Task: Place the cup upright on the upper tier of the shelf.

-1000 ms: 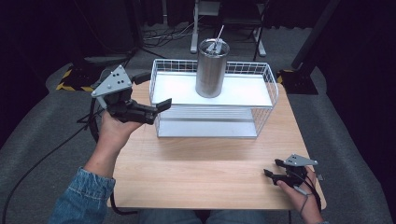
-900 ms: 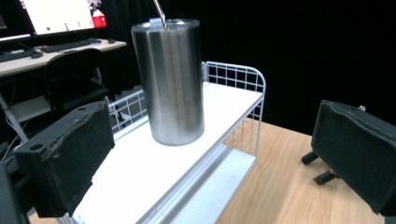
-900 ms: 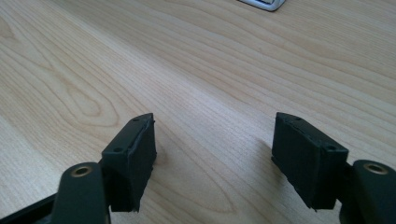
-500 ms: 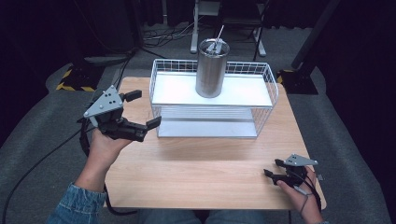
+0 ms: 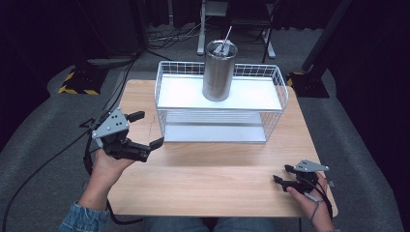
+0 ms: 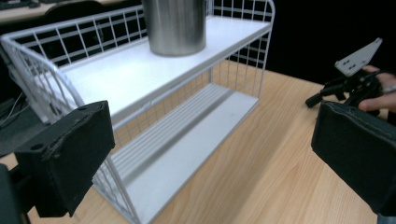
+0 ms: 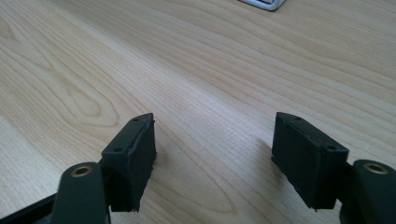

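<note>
A light wooden table [image 5: 212,179] fills the middle of the high view, its grain running across the frame. Around it lies grey carpet, and the room beyond is dark; cables run over the floor at the upper left, and a yellow-and-black striped block [image 5: 77,82] sits at the left edge of the frame.

On the far half of the table stands a white wire two-tier rack [image 5: 220,108]. A metal tumbler [image 5: 219,71] with a straw stands upright on the rack's upper shelf, near the top centre of the frame; the lower shelf is bare. In the left gripper view the rack [image 6: 154,121] fills the upper left and centre, with the tumbler's base [image 6: 175,25] at the top.

The left hand-held gripper [image 5: 146,130] is at the left of the frame, over the table's left edge and just beside the rack's left end, raised off the wood and pointing right towards the rack. Its jaws stand wide apart, holding nothing. The hand [image 5: 109,164] grips it from below, forearm rising from the lower left.

The right hand-held gripper [image 5: 282,174] rests low at the lower right of the frame, near the table's right front corner, well apart from the rack. Its jaws are spread with bare wood between them, as the right gripper view shows [image 7: 212,158].
</note>
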Motion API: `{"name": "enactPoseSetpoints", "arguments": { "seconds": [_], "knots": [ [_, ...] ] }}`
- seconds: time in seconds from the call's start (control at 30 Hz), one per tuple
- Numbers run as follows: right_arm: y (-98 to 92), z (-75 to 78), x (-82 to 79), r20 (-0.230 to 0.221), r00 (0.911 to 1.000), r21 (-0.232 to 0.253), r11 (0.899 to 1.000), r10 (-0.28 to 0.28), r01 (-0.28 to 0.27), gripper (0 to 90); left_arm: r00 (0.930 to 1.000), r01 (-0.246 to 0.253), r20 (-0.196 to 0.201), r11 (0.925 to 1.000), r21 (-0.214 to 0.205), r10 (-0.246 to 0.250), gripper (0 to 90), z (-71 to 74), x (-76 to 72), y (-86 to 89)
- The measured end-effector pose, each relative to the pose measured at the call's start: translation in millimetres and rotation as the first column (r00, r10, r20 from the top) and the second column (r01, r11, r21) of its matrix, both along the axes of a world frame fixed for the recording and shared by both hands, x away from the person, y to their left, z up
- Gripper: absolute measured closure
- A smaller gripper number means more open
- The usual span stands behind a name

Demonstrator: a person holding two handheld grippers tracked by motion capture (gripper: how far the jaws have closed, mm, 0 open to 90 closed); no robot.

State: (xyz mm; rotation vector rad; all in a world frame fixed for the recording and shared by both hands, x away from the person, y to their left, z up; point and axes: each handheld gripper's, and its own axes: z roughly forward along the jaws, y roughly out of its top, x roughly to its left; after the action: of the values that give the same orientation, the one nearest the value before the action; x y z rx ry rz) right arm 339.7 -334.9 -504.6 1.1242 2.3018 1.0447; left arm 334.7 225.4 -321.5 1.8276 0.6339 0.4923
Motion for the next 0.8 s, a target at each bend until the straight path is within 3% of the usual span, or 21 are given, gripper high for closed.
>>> {"name": "enactPoseSetpoints", "arguments": {
  "seconds": [0.27, 0.47, 0.53, 0.8],
  "knots": [
    [0.0, 0.0, 0.0, 0.0, 1.0, 0.0, 1.0, 0.0, 0.0, 30.9, 0.9979, -0.023, -0.06, 0.9997, 0.008, 0.024, 0.0, -35.0, -2.6, 7.0],
    [0.0, 0.0, 0.0, 0.0, 1.0, 0.0, 1.0, 0.0, 0.0, 30.9, 0.995, -0.064, -0.075, 0.9976, 0.025, 0.066, 0.4, -54.9, -7.3, 12.7],
    [0.0, 0.0, 0.0, 0.0, 1.0, 0.001, 1.0, 0.0, 0.0, 30.9, 0.9923, -0.08, -0.091, 0.9956, 0.047, 0.084, 1.1, -61.8, -9.2, 13.5],
    [0.0, 0.0, 0.0, 0.0, 1.0, 0.0, 1.0, 0.0, 0.0, 30.9, 0.9819, -0.097, -0.155, 0.9926, 0.073, 0.108, 2.8, -87.6, -12.5, 21.4]
  ]
}}
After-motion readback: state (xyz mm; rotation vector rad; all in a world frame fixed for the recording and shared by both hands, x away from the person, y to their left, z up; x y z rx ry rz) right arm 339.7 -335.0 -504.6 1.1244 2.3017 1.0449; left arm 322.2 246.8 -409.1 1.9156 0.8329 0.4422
